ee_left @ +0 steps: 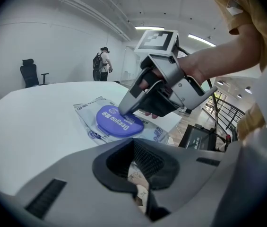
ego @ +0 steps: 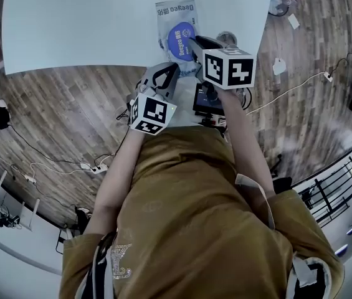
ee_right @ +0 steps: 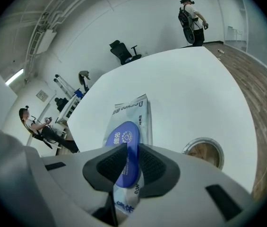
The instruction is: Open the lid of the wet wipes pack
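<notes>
Right tongs (ee_right: 126, 169): we pinch the near edge of the blue lid (ee_right: 123, 137).
Left tongs (ee_left: 140, 181): pressed together, empty, near the bench (ego: 70, 23) edge.
Progress: lid gripped; wet wipes pack (ee_right: 137, 109) looks closed, so lifting is left.

Top (ego: 188, 217): ochre, short-sleeved
Left gripper (ee_left: 140, 176): grey, black pads, marker cube (ego: 151, 113)
Right gripper (ee_right: 126, 169): grey, black pads, marker cube (ego: 228, 67)

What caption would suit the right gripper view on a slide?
Right gripper pinching the blue lid of a wet wipes pack on a white table.
</notes>
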Tool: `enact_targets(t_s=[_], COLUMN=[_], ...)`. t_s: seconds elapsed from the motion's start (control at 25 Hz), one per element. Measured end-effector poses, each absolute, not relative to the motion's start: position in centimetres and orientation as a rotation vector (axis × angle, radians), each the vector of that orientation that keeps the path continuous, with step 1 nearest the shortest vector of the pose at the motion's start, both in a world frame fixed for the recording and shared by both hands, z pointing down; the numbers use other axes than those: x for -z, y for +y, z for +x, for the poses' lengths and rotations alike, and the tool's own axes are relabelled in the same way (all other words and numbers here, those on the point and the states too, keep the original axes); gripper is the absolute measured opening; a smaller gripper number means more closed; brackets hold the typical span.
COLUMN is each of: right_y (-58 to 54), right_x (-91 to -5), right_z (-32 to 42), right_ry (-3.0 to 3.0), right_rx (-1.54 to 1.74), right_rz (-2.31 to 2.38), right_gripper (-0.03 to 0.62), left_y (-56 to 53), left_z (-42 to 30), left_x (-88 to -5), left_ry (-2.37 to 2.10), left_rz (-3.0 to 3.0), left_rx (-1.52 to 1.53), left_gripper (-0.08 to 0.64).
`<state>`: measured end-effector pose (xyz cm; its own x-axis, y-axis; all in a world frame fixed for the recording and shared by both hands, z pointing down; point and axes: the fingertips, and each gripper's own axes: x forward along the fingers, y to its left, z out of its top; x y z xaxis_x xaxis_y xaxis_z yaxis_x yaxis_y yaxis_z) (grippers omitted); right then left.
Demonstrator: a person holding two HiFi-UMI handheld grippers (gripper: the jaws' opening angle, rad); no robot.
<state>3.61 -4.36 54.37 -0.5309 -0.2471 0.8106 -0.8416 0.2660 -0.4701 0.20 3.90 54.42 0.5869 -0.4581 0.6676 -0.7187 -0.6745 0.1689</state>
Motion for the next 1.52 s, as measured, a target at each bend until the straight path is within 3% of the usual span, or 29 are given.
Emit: enact_targets(t_s=[1.52], right_y=[-4.5], right_x=[-53.6], right_z=[4.6], right_ry=[-1.89], right_rx=[-1.378], right_rz=[0.987], right_gripper=[0.051], left_y=[3.9], left_z=[1.0], left_x=[-55.3], left_ry=[-0.771], left_rz=[2.31], left_rx=[-0.984], left_gripper=[0.006])
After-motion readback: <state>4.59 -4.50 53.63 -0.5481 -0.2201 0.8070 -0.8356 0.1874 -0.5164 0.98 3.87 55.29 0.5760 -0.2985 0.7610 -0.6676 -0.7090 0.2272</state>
